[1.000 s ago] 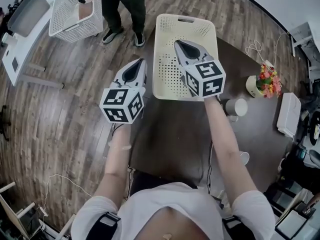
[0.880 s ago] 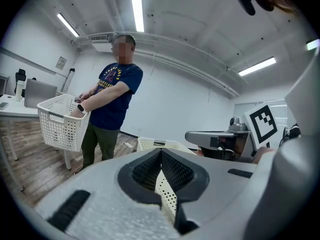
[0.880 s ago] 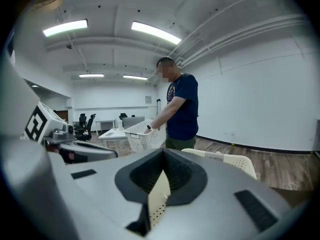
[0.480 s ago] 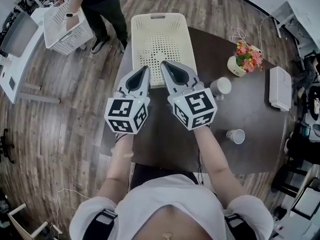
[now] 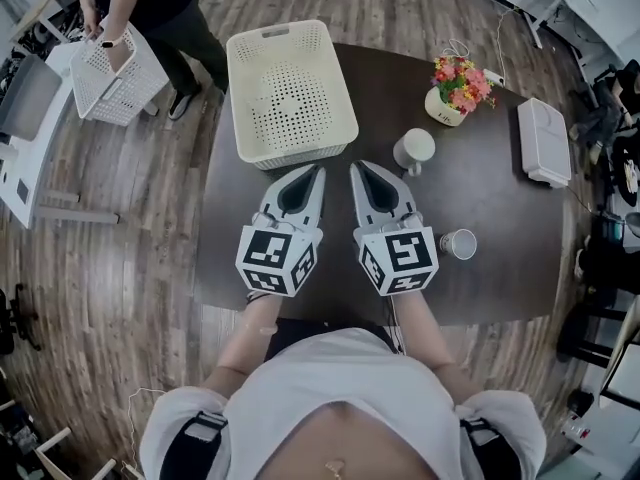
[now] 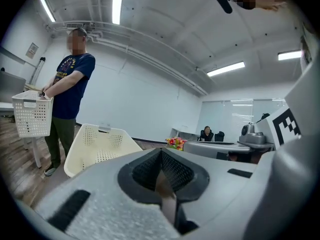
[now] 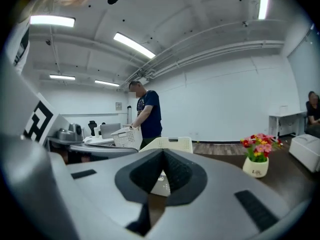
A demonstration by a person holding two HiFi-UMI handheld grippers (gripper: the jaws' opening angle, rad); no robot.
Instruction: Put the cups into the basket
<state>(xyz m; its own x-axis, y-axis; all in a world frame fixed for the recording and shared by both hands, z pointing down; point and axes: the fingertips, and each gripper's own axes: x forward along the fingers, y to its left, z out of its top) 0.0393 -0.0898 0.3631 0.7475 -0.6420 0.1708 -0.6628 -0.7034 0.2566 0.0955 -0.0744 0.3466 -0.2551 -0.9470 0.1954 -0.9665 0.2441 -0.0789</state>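
In the head view, the left gripper (image 5: 310, 175) and right gripper (image 5: 363, 173) hover side by side over the dark, smooth table (image 5: 480, 198). Both have their jaws pressed together on nothing. The cream plastic basket (image 5: 236, 98) stands just ahead of them at the far left corner, rectangular, with a perforated floor and sloping walls. The pale mug (image 5: 414, 150), rounded and glossy-looking with a side handle, stands to the right of the right gripper. The small cup (image 5: 459, 244) seems to lie on its side nearer the person. That cup will probably roll if a jaw nudges its curved wall. The mug's slick side could slip from a shallow pinch, and a wide swing could clip the flower pot (image 5: 455, 88) beyond it.

In the left gripper view, the ribbed black pads meet, and the basket (image 6: 100, 144) sits ahead on the left. No cup shows.

In the right gripper view, the jaws are likewise closed and empty. The basket (image 7: 172, 145) lies straight ahead and the flower pot (image 7: 256, 165) is to the right.
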